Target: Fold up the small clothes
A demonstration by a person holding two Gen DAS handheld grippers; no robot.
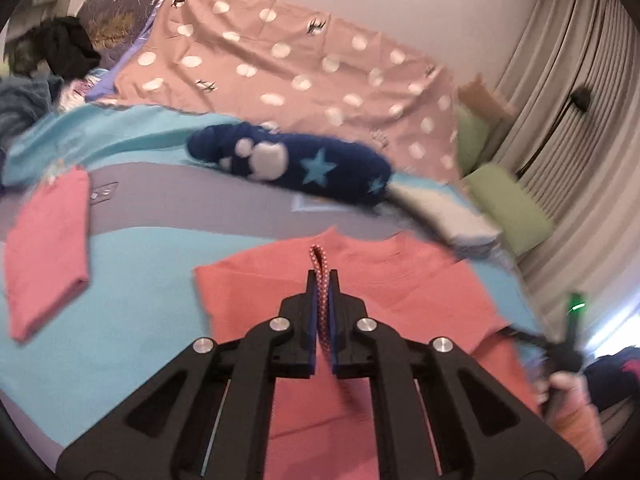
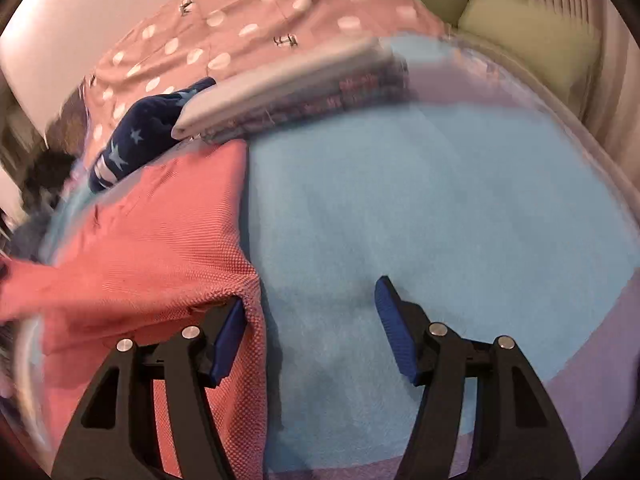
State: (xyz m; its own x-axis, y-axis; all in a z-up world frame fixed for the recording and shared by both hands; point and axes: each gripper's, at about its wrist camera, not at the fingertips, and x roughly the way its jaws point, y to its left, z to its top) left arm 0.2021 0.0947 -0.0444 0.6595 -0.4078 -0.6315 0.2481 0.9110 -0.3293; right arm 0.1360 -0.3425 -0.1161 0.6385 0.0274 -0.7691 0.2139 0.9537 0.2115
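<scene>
A coral shirt (image 1: 372,276) lies spread on the light-blue blanket (image 1: 120,300), collar away from me. My left gripper (image 1: 323,276) hovers over its middle, shut on a red-and-white dotted cord loop (image 1: 319,264). In the right wrist view my right gripper (image 2: 312,300) is open; its left finger (image 2: 228,336) rests on the edge of the coral shirt (image 2: 152,248), its right finger (image 2: 394,332) over the blue blanket (image 2: 420,200). A folded coral garment (image 1: 48,248) lies at the left.
A navy star-patterned sock or pouch (image 1: 296,164) lies beyond the shirt. A stack of folded clothes (image 2: 288,88) sits behind. A pink polka-dot sheet (image 1: 288,60), green pillows (image 1: 508,200) and curtains (image 1: 580,120) are at the back right. Dark clothes (image 1: 64,48) are piled far left.
</scene>
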